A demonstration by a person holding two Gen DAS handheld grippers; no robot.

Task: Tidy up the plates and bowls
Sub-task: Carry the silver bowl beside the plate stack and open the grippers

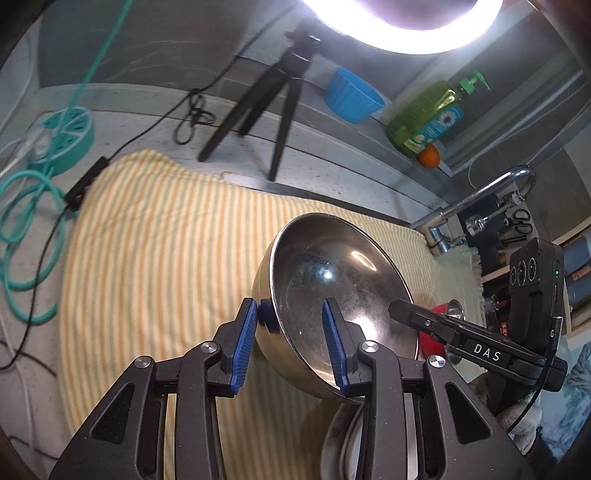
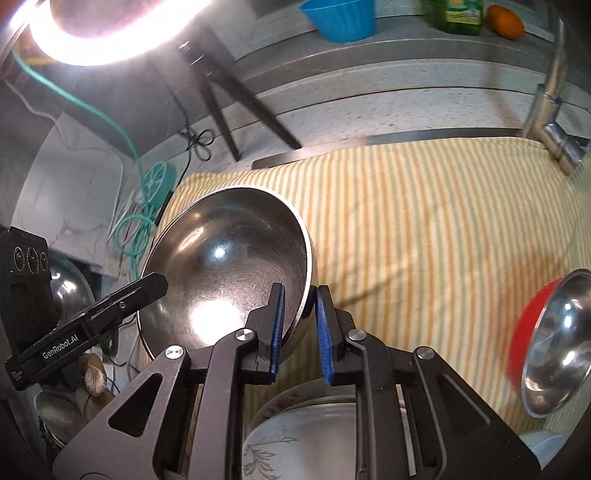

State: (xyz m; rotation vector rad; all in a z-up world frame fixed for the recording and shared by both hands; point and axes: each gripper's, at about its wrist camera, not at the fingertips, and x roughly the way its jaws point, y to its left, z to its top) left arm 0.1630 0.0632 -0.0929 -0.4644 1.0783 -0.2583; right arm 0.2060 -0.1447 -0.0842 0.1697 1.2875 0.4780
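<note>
**Steel bowl pinched by both grippers**

We see the steel bowl [image 1: 332, 295] tilted above the striped cloth [image 1: 166, 240], its base hidden. Left gripper [image 1: 291, 332] clamps one rim, right gripper [image 2: 298, 325] clamps the opposite rim, narrow gap. Floral plate [image 2: 295, 435] below, partly covered. Red-outside bowl [image 2: 546, 343] cut off. Readable: "DAS", "GenRobot.AI"; soap bottle [image 1: 432, 114] label blurred.

1. A ring light [image 1: 402, 26] glares at the top, mounted on a black tripod [image 1: 258, 107].
2. A yellow-striped cloth [image 2: 424, 229] covers the speckled grey countertop [image 1: 325, 162].
3. On the back ledge sit a blue ribbed tub [image 1: 351, 94], a green soap pump bottle [image 1: 432, 114] and an orange [image 1: 428, 156].
4. A chrome faucet [image 1: 491, 192] stands at the cloth's edge.
5. A teal cable reel [image 1: 68, 136] lies beside the cloth.
</note>
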